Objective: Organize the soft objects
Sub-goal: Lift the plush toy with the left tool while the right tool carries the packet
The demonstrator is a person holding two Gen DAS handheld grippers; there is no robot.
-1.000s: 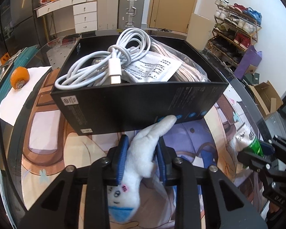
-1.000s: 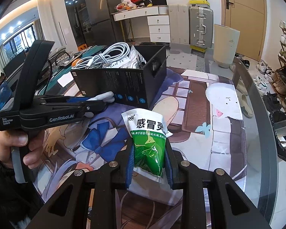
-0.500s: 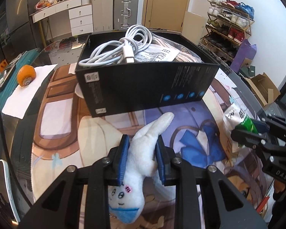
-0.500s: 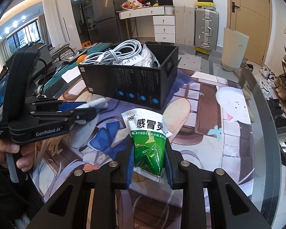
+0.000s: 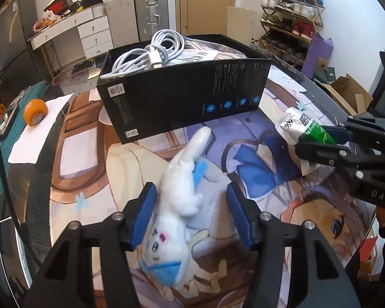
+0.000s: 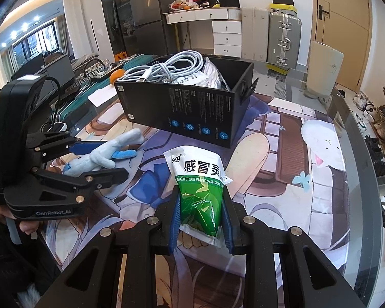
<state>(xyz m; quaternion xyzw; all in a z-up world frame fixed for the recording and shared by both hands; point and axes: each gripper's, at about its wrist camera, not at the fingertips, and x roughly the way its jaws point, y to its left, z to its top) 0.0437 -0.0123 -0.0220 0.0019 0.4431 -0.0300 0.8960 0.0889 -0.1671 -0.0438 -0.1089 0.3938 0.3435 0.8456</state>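
Observation:
A white plush toy [image 5: 177,205] with blue trim lies on the printed mat in front of the black box [image 5: 187,102]. My left gripper [image 5: 191,197] straddles it with jaws opening; the right pad stands clear of the toy and the left pad is close against its side. In the right wrist view the same left gripper [image 6: 110,161] shows the plush toy [image 6: 97,157] resting loose between its fingers. My right gripper [image 6: 201,200] is shut on a green and white medicine sachet [image 6: 197,169], held above the mat to the right of the toy.
The black box [image 6: 192,113] holds a coiled white cable [image 5: 151,54] and bagged leaflets. An orange [image 5: 34,110] sits on white paper at the left. The glass table's curved edge runs along the right, with a shoe rack [image 5: 290,12] beyond.
My left gripper's jaws have spread apart and let go of the plush toy, which now lies on the mat. The left hand has drawn back from the box. The right gripper keeps its hold.

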